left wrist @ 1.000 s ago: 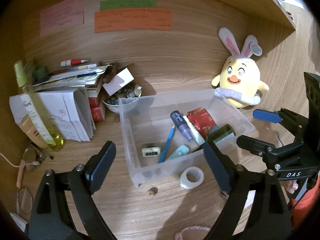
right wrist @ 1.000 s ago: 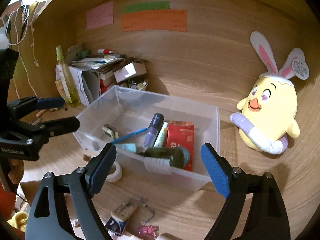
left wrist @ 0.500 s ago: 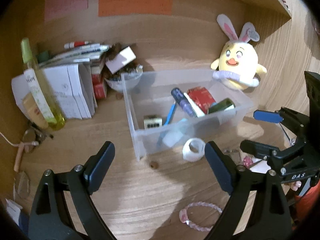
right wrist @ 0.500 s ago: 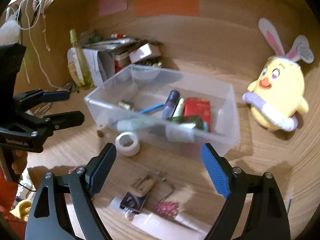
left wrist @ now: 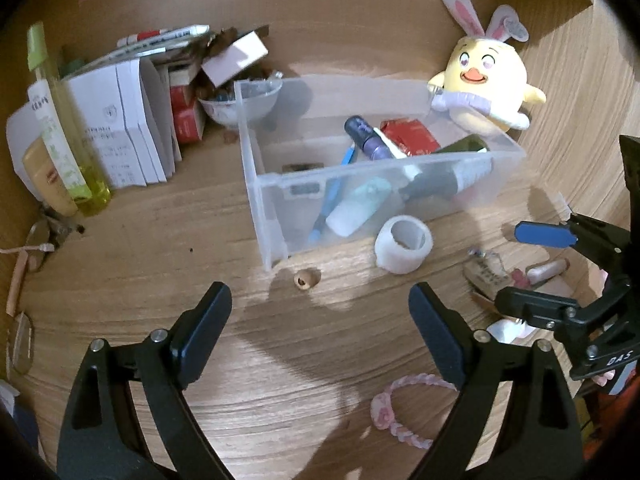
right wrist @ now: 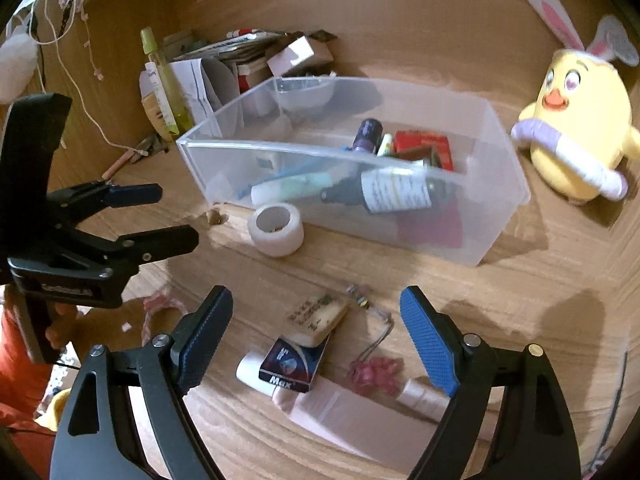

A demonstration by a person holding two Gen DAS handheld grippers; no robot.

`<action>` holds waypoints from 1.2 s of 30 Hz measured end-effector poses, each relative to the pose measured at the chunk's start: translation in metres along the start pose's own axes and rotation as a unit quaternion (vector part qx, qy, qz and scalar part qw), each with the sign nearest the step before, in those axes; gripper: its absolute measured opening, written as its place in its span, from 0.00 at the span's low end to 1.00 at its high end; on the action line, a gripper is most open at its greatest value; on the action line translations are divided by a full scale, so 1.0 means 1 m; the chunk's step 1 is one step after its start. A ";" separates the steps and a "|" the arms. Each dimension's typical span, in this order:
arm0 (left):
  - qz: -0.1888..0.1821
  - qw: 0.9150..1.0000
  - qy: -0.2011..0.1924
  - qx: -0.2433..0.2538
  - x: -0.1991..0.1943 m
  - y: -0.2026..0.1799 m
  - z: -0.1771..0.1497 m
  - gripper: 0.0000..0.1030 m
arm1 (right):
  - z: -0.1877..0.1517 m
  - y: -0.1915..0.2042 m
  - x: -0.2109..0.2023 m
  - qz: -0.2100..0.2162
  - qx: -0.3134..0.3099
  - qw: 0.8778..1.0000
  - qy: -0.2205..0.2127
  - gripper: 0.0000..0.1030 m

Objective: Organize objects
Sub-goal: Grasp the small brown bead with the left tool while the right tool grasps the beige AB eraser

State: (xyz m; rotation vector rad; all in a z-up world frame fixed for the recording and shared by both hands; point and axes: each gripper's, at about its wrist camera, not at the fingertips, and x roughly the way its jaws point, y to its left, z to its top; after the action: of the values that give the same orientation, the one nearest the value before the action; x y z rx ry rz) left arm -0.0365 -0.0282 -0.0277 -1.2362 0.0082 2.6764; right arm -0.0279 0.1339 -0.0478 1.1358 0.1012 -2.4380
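A clear plastic bin (left wrist: 272,188) (right wrist: 500,184) stands on the wooden desk and holds pens, small bottles and a red packet. In front of it lie a white tape roll (left wrist: 404,244) (right wrist: 276,230) and a small wooden bead (left wrist: 303,280). My left gripper (left wrist: 318,304) hovers over bare desk just short of the bead; its jaws are closing with nothing between them. My right gripper (right wrist: 316,300) stands open above a wooden tag (right wrist: 318,316), a dark blue box (right wrist: 292,364) and a pink charm (right wrist: 374,372). A pink braided band (left wrist: 384,412) lies near the left gripper's right finger.
A yellow plush chick (left wrist: 484,84) sits right of the bin. At the back left stand a yellow-green bottle (left wrist: 60,128), folded papers (left wrist: 124,120) and a small bowl (left wrist: 236,104). A pale pink sheet (right wrist: 352,416) and a white tube (right wrist: 424,396) lie at the desk's front.
Both grippers have sunk and tipped further down. The bin has slid up in both views, and the loose items at the desk's front have come into sight.
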 end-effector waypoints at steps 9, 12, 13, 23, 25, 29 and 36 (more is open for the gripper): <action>0.002 0.999 0.019 -0.032 0.015 0.016 0.002 0.51 | -0.006 0.004 0.005 0.006 -0.001 1.000 0.012 0.49; -0.001 0.999 0.028 -0.034 0.019 0.018 0.003 0.42 | -0.008 0.003 0.006 0.014 0.003 1.000 0.016 0.42; -0.001 0.999 0.029 -0.032 0.020 0.017 0.002 0.42 | -0.009 0.003 0.007 0.014 0.004 1.000 0.017 0.41; 0.004 0.999 0.042 -0.011 0.031 0.009 0.007 0.33 | -0.011 0.001 0.016 0.011 0.009 0.999 0.033 0.41; 0.002 0.999 0.045 -0.011 0.033 0.009 0.008 0.29 | -0.011 0.001 0.017 0.011 0.008 0.999 0.034 0.39; -0.002 0.999 0.048 -0.014 0.036 0.010 0.010 0.27 | -0.009 -0.001 0.021 0.016 0.015 0.999 0.037 0.34; 0.001 0.999 0.047 -0.015 0.038 0.010 0.012 0.18 | -0.008 0.000 0.021 0.026 0.023 0.999 0.033 0.28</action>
State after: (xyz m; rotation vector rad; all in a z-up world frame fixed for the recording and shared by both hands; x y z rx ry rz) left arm -0.0719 -0.0301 -0.0494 -1.3698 -0.0180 2.6272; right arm -0.0342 0.1286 -0.0683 1.2232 0.0364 -2.3693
